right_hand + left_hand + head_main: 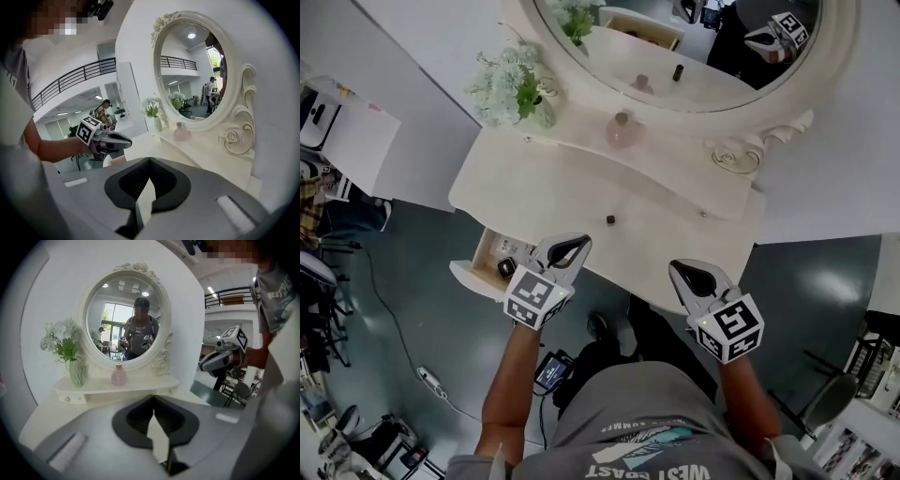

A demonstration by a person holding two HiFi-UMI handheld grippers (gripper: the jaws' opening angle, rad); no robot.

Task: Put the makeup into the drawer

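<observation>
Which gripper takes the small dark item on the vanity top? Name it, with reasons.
Left, likely: the left gripper is nearer the small dark item and beside the open drawer; the right gripper is farther.

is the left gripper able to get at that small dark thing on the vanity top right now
Probably yes: the left gripper hovers near the small dark item, with only bare tabletop between them. Its jaws are shut, so they would need opening first.

A white dressing table with an oval mirror stands against a white wall on glossy dark floor.
</observation>
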